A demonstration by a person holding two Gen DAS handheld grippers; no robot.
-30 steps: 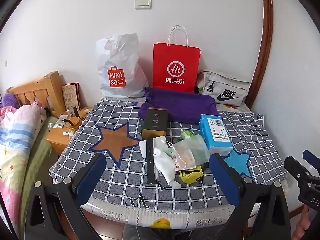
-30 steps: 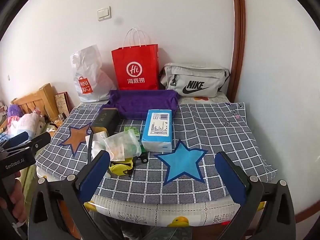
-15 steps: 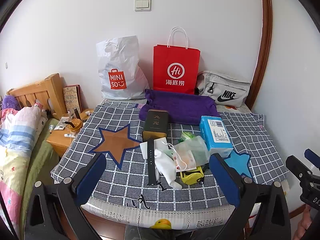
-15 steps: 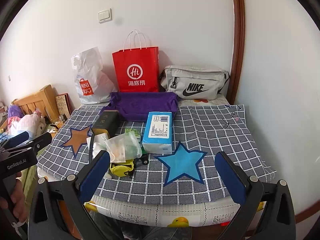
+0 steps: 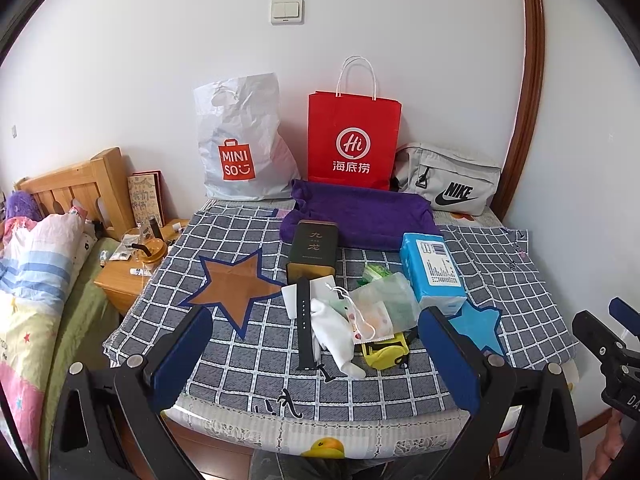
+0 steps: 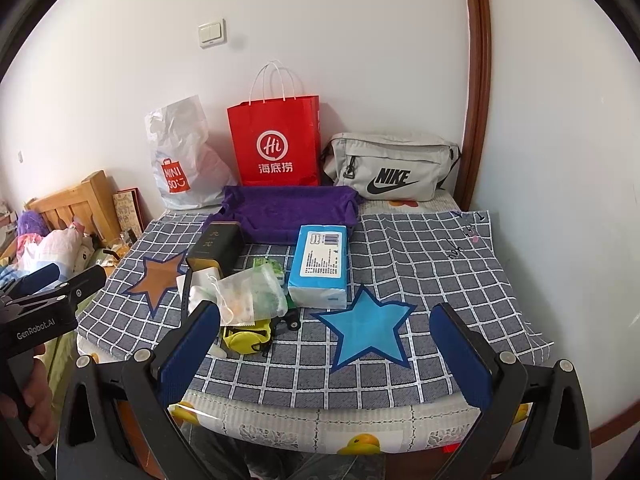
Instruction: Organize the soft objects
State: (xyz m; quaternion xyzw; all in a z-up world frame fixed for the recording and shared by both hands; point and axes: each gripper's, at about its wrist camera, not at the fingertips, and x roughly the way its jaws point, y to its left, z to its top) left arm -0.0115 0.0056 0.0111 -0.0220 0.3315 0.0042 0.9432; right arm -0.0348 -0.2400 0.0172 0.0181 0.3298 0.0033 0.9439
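Observation:
A checked cloth (image 5: pixel 240 360) covers the table. On it lie a folded purple towel (image 5: pixel 360 216) (image 6: pixel 288 212), a blue tissue pack (image 5: pixel 432 272) (image 6: pixel 320 268), a white sock (image 5: pixel 332 336), a translucent drawstring pouch (image 5: pixel 380 312) (image 6: pixel 248 296), a yellow pouch (image 5: pixel 384 354) (image 6: pixel 244 338), a dark box (image 5: pixel 314 250) (image 6: pixel 214 248) and a black strap (image 5: pixel 304 320). My left gripper (image 5: pixel 316 356) is open and empty at the table's front edge before the pile. My right gripper (image 6: pixel 324 356) is open and empty before the blue star.
A Miniso plastic bag (image 5: pixel 240 148), a red paper bag (image 5: pixel 354 144) and a grey Nike bag (image 5: pixel 448 180) stand against the back wall. A wooden nightstand (image 5: pixel 124 276) and a bed (image 5: pixel 32 264) are to the left. A wall is close on the right.
Both views have shifted slightly: the scene sits a little lower in the frames. Nothing on the table has moved and both grippers stay open.

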